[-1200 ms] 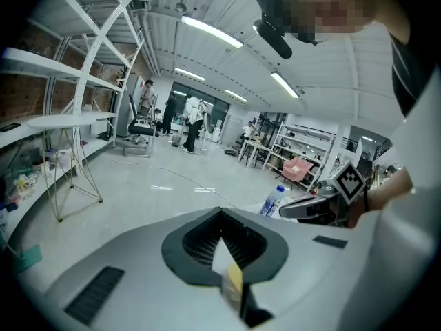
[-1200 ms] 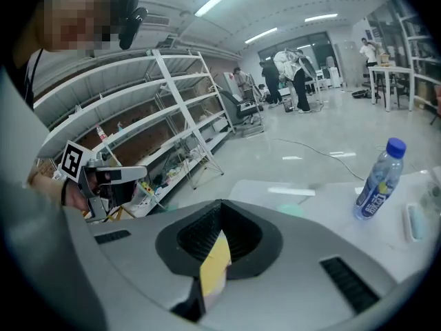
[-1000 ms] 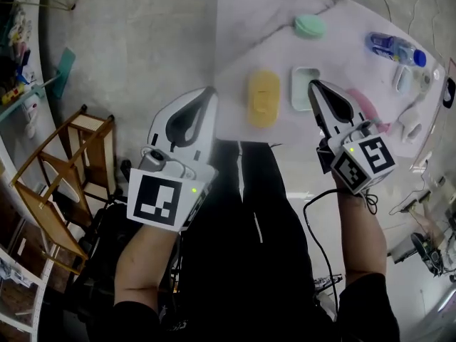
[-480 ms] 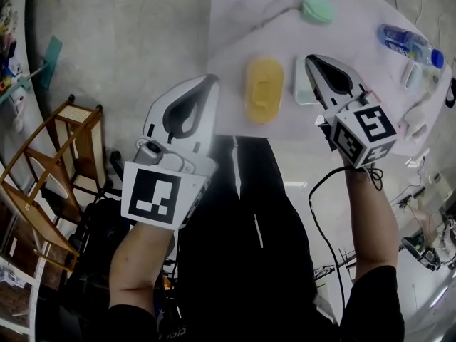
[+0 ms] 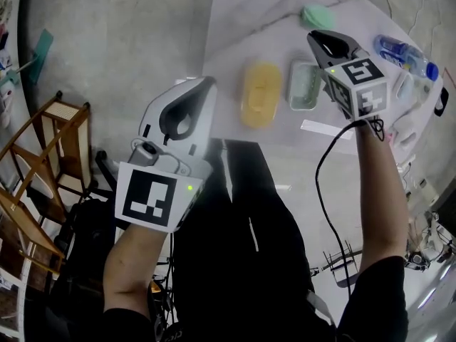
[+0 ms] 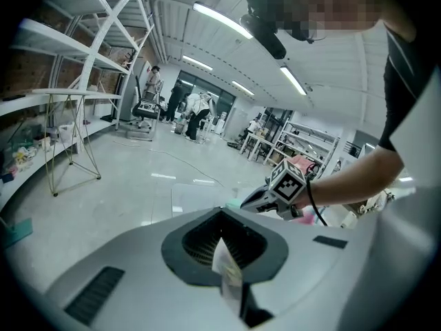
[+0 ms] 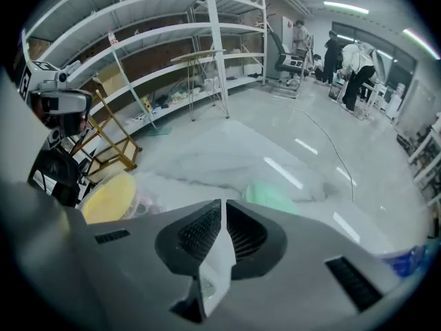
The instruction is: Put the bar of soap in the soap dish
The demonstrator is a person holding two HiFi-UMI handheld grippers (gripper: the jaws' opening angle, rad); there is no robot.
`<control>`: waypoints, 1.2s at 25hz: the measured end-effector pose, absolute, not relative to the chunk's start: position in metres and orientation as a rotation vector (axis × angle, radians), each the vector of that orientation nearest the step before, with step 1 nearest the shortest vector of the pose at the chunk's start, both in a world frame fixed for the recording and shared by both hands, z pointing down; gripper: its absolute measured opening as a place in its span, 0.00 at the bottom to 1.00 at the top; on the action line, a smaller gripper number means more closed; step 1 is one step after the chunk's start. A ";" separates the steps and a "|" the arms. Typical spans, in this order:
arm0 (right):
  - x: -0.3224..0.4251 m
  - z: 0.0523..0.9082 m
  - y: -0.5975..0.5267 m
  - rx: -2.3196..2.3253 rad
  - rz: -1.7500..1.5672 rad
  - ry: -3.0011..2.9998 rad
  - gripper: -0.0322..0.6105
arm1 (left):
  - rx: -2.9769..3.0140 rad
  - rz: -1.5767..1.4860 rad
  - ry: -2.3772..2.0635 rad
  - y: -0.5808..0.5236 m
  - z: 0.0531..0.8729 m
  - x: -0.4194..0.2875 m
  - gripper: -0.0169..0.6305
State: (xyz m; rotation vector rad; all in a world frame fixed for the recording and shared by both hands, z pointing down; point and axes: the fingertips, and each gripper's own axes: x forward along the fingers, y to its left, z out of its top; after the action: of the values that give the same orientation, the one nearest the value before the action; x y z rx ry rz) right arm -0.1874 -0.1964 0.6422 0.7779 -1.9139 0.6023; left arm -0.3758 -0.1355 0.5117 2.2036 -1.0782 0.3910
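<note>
Now, the step: by my reading, the reach for the soap, with nothing picked up yet.
Bar of soap [image 5: 317,16]: I take the mint-green rounded lump to be this. It lies on the far part of the counter [image 5: 246,27], apart from the dish and just beyond the right gripper's tips.
Soap dish [image 5: 303,85]: a pale green rectangular tray, empty, nearer the person than the bar.
Yellow oblong [image 5: 259,92]: just beside the dish on its left. Whether it is another soap or a lidded box I cannot tell, so leave it alone.
Right gripper [image 5: 314,37]: above the counter, right of the dish and pointing steeply down. Its fingers are pressed together with nothing between them.
Left gripper [image 5: 206,83]: off the counter's near edge, over the floor, fingers likewise together and empty. It is best kept there, out of the way.
How to take it: spread the fingers well before coming down, since closed tips would only push the bar away. Straddle its narrower width and close low around its middle.
Handling: a rounded bar may be slick, so squeeze gently and evenly or it could squirt out.
Placing: carry it the short way back, lower it flat inside the tray's rim, then release.
Blue bottle [image 5: 400,50]: on the right, so keep the cube end clear of it.
</note>
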 end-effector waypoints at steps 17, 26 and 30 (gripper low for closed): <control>-0.170 0.675 -0.232 0.430 0.047 -1.693 0.55 | 2.177 0.336 -1.076 -0.137 0.519 -0.395 0.04; -0.156 0.695 -0.237 0.164 0.047 -1.623 0.56 | 2.151 0.411 -1.162 -0.140 0.522 -0.430 0.04; -0.153 0.708 -0.239 0.094 0.088 -1.632 0.56 | 2.106 0.416 -1.239 -0.143 0.523 -0.452 0.04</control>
State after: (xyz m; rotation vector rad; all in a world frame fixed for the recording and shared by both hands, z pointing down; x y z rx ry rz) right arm -0.1529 -0.2392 0.7076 0.0936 -1.6316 0.0883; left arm -0.4519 -0.1431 0.5227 2.1064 -1.2391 0.4161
